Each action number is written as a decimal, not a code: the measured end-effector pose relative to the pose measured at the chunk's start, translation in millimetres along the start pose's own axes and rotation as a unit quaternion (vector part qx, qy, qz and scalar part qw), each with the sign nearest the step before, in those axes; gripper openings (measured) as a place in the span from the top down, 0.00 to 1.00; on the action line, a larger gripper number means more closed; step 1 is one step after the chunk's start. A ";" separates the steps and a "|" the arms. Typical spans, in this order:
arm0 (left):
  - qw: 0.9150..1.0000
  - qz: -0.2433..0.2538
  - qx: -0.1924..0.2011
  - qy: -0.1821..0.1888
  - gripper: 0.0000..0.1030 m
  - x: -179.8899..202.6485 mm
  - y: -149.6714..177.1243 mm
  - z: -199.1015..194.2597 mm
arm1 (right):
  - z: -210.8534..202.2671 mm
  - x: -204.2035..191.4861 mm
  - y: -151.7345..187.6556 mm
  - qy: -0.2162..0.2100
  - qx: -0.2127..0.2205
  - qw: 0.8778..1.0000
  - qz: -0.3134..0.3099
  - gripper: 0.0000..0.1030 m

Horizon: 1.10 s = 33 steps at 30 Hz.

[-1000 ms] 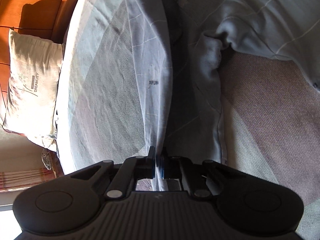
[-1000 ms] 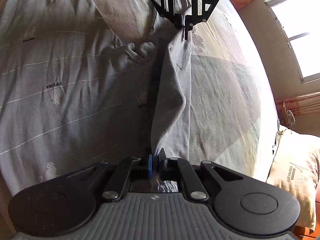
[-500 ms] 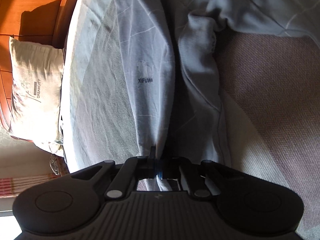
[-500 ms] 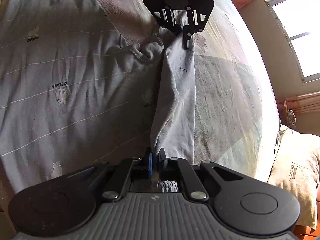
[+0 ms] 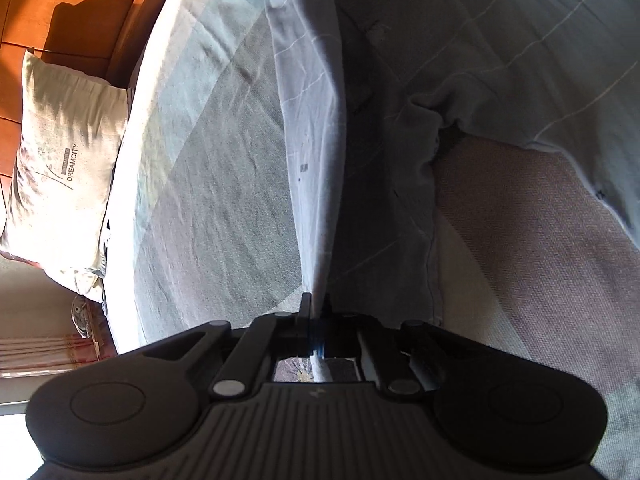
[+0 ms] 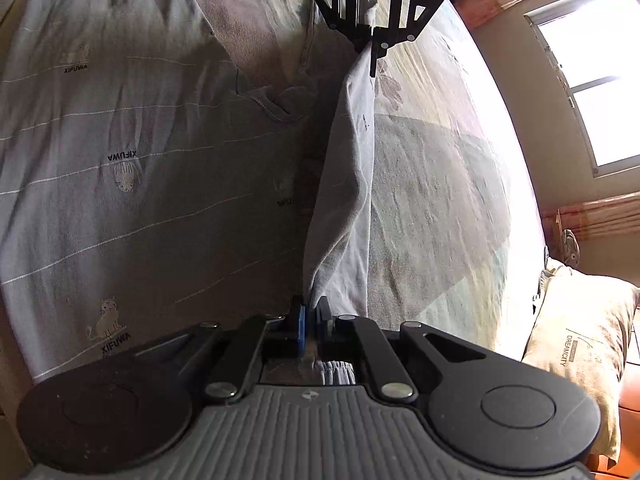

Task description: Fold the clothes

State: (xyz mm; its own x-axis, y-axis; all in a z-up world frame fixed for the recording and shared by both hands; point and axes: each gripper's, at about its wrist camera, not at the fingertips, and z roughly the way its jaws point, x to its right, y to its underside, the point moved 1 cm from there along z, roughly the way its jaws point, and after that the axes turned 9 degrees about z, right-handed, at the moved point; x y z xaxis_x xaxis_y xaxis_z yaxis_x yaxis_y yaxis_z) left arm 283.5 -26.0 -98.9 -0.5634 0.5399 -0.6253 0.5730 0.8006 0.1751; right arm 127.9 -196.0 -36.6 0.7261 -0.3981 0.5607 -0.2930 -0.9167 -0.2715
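A: Left wrist view: your left gripper [image 5: 316, 312] is clamped on the edge of the grey garment [image 5: 310, 120], and the cloth runs straight ahead of the fingers as a taut raised ridge above the bed [image 5: 224, 208]. Half a second ago that ridge sat lower and the printed logo faced you flat; now the panel stands nearly on edge.

B: And the other end?

A: Right wrist view: your right gripper [image 6: 310, 314] is pinched shut on the ribbed cuff or hem of the same garment [image 6: 348, 184], with the bunched rib showing just behind the fingers. The left gripper [image 6: 372, 46] sits at the far end of the ridge, straight ahead, and has drawn further from you than a moment ago.

B: So what does that mean?

A: You've lifted and stretched one side panel between both grippers. The body of the garment lies flat to your right gripper's left. I judge you're ready to carry the panel over onto it. The pillow [image 6: 580, 344] lies well off to the right, clear of the fold.
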 end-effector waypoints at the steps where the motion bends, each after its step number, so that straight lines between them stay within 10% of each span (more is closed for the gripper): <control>1: 1.000 0.000 0.006 0.007 1.00 0.2 -1.9 -4.8 | -3.4 -0.4 7.7 0.000 0.002 1.000 -0.001 0.94; 15: 0.981 -0.012 0.117 0.151 1.00 22.4 -48.7 -94.0 | -24.2 -10.0 56.9 0.002 0.043 0.997 -0.072 0.95; 33: 0.945 -0.051 0.216 0.239 1.00 41.9 -118.4 -120.4 | -17.5 -30.9 104.4 -0.029 0.036 0.984 -0.174 0.95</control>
State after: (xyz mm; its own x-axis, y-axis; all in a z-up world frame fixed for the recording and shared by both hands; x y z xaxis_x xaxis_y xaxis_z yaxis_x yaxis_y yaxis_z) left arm 120.4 -66.9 -54.3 -0.7748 0.6036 -0.1884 0.6320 0.7300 -0.2603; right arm 64.0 -280.0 -68.6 0.8099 -0.0566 0.5838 0.0225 -0.9916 -0.1274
